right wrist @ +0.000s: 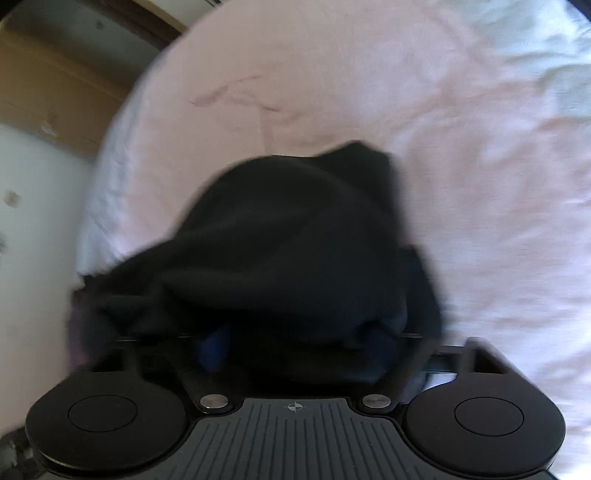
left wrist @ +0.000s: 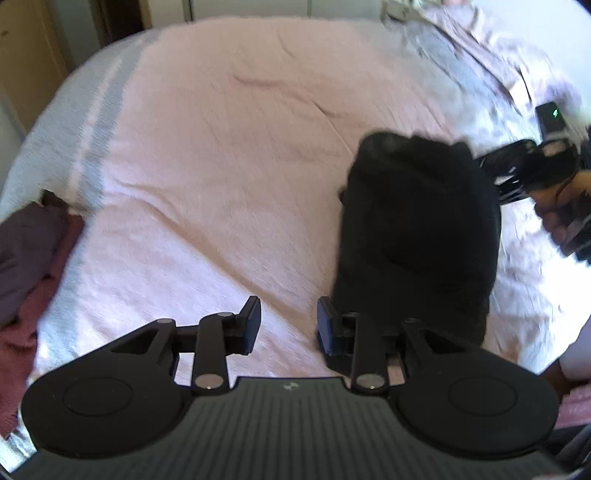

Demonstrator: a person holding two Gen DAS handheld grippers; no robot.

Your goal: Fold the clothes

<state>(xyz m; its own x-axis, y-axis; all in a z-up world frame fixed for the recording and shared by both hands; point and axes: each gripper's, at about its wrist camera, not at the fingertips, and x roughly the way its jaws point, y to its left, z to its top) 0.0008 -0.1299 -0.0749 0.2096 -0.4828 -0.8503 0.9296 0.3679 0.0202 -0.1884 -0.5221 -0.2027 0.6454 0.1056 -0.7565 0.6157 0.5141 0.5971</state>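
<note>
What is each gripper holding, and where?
Left gripper: nothing, jaws open. Right gripper: fingers buried in the black garment; grip cannot be told.

**Background only: bed and room edge**

I see a pink bedspread filling most of both views, lightly creased near the middle. Along its left edge lies a white textured cover with a grey stripe (blurry, weave hard to read). Beyond the bed stand a tan wooden cabinet, a dark door frame and a pale wall.
</note>
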